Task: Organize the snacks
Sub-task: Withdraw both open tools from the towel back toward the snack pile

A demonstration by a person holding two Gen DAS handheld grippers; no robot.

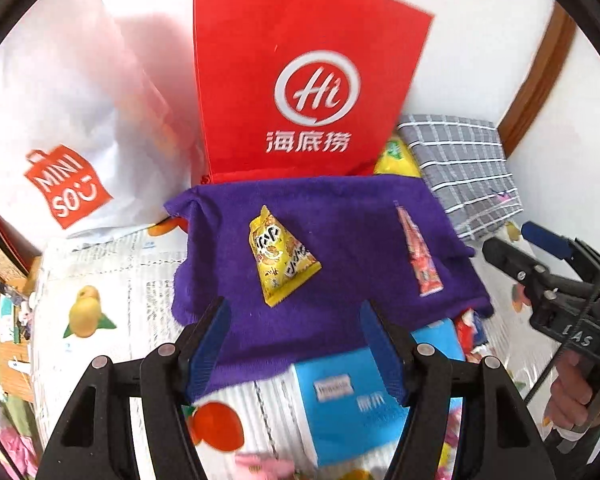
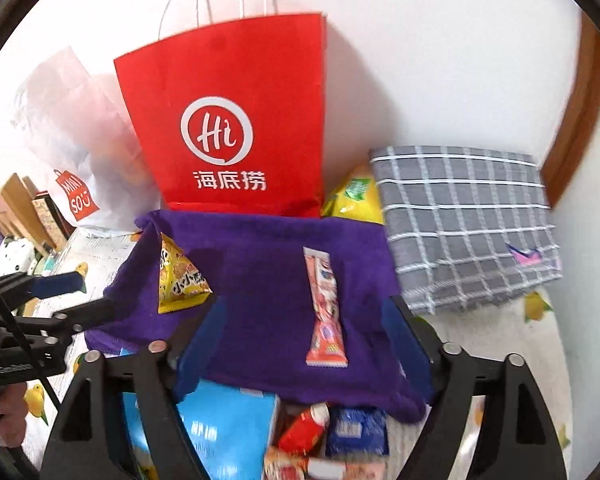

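Observation:
A purple cloth [image 1: 340, 240] [image 2: 260, 280] lies spread in front of a red paper bag [image 1: 300, 80] [image 2: 228, 120]. On it lie a yellow triangular snack packet [image 1: 280, 256] [image 2: 180, 280] at the left and a long pink snack stick [image 1: 418, 256] [image 2: 326, 312] at the right. My left gripper [image 1: 296, 320] is open and empty over the cloth's near edge, just short of the yellow packet. My right gripper [image 2: 304, 324] is open and empty, its fingers either side of the pink stick's near end. A blue box [image 1: 352, 400] [image 2: 224, 428] and small red and blue packets [image 2: 332, 428] lie below the cloth.
A white Miniso bag [image 1: 68, 120] [image 2: 72, 152] stands left of the red bag. A grey checked fabric box [image 1: 460, 168] [image 2: 464, 224] sits at the right, with a yellow-green packet [image 1: 396, 156] [image 2: 356, 200] beside it. A fruit-print table cover [image 1: 100, 280] lies underneath. The wall is close behind.

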